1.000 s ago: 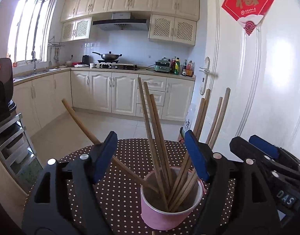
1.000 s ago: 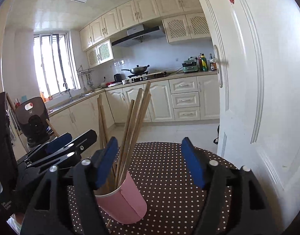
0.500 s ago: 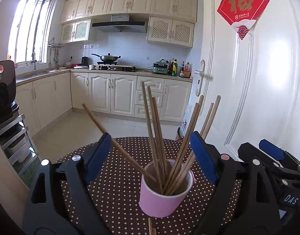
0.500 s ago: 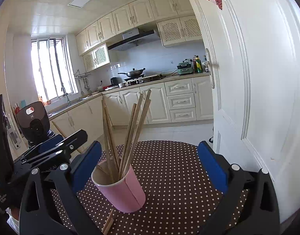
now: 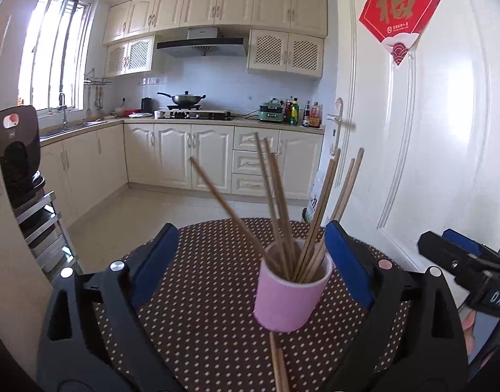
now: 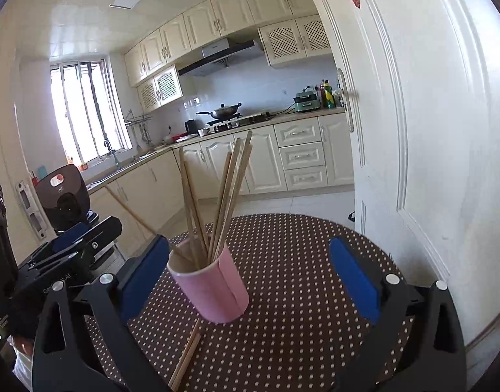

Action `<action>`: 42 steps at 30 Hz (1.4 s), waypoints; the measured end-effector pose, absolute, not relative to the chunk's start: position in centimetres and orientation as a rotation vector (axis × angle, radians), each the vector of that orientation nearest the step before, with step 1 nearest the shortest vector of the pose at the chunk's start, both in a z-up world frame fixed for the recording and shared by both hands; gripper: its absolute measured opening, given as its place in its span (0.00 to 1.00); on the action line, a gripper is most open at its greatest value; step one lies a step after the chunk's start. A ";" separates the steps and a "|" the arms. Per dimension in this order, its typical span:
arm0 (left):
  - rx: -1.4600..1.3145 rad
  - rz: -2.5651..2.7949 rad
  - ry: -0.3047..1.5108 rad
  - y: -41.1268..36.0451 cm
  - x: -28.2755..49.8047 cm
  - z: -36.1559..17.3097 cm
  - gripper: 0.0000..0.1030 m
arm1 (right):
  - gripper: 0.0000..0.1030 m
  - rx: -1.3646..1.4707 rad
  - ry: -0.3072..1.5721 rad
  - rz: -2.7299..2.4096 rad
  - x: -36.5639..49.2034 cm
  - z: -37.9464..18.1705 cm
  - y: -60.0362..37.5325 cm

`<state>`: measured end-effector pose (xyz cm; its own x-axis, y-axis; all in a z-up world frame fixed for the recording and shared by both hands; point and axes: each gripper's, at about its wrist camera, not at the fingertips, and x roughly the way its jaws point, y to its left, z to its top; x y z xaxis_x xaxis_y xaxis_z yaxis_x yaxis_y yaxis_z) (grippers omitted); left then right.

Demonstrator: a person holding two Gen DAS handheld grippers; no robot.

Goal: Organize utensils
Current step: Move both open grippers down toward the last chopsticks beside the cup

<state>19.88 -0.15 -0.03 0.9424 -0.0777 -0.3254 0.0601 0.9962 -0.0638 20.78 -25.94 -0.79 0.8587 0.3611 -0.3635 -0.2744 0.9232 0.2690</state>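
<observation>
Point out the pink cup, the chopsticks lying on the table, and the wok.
pink cup (image 5: pixel 284 300), left wrist view, front wall.
chopsticks lying on the table (image 6: pixel 186 356), right wrist view, mid-shaft.
wok (image 5: pixel 184 99), left wrist view, lid.

A wok (image 5: pixel 187 99) sits on the stove; a red paper charm (image 5: pixel 400 9) hangs on the white door (image 5: pixel 445 137).

Matt wooden chopsticks (image 5: pixel 284 215) stand in a smooth pink cup (image 5: pixel 287 297) on a dotted cloth-covered surface (image 5: pixel 201 310).
</observation>
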 end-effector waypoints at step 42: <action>-0.137 -0.244 1.219 2.4 22.4 -11.4 0.88 | 0.92 0.146 1.010 0.403 19.8 -7.8 -25.1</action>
<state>22.40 2.37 -11.42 0.3231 -0.2579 -0.9105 0.1120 0.9658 -0.2339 19.84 -25.05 -7.79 0.4659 0.3936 -0.7925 -0.2606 0.9169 0.3022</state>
